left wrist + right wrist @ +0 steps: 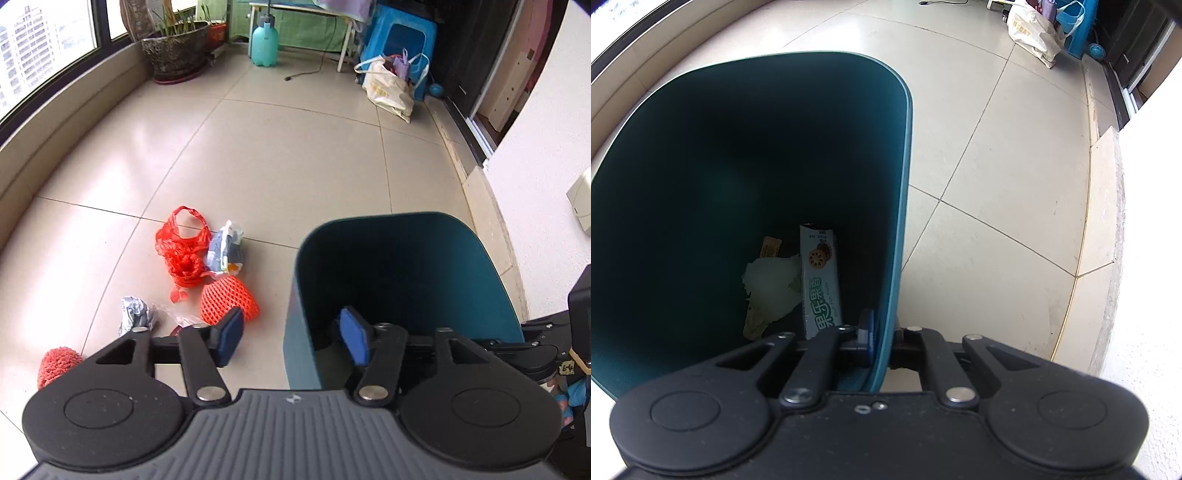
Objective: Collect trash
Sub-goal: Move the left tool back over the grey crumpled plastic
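Note:
A dark teal bin [461, 266] stands on the tiled floor. My left gripper [291, 338] hangs open over the bin's left wall, nothing between its blue pads [231, 334]. Left of the bin lie a red plastic bag [183, 247], a pale wrapper [226, 248], an orange foam net [229, 301], a crumpled silver wrapper [133, 317] and a red net piece [57, 365]. My right gripper [884, 338] is shut on the bin's near rim [882, 343], one finger inside and one outside. Inside the bin [738, 147] lie a biscuit wrapper [820, 280], white crumpled paper [772, 284] and a yellowish scrap [771, 248].
A potted plant [177, 48], a teal spray bottle [264, 42], a blue stool [400, 40] and a cream tote bag [388, 88] stand at the far end. A white wall [546, 147] runs close on the right, a window ledge [55, 122] on the left.

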`<control>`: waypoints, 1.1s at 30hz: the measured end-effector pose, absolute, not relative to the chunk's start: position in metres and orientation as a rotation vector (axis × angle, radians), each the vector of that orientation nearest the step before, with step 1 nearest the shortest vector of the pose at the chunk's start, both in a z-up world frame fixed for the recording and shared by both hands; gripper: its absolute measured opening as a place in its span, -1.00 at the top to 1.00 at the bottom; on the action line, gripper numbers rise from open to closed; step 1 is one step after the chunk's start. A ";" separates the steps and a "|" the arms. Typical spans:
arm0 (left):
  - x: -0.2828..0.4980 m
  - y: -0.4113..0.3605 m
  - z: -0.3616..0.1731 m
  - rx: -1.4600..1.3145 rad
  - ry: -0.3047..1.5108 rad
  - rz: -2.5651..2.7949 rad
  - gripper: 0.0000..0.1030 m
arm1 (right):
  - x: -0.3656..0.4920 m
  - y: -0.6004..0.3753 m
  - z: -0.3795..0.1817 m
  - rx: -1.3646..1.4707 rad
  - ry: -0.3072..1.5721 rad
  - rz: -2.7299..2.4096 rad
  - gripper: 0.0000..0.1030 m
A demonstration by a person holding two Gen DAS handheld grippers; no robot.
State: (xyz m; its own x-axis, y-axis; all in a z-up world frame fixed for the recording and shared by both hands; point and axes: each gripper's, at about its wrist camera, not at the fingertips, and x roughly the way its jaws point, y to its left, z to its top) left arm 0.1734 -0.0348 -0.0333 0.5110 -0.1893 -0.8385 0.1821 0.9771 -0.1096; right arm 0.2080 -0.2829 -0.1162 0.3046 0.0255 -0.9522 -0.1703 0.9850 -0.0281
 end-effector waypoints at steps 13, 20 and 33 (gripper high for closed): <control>0.218 0.065 -0.057 -0.077 0.944 -0.068 -0.53 | 0.211 -0.285 -0.123 -0.106 1.304 0.131 0.90; 0.259 0.115 -0.124 -0.096 1.046 0.061 -0.53 | 0.216 -0.285 -0.130 -0.123 1.338 0.148 0.87; 0.299 0.152 -0.278 0.006 1.328 0.167 -0.53 | 0.224 -0.305 -0.137 -0.021 1.387 0.153 0.85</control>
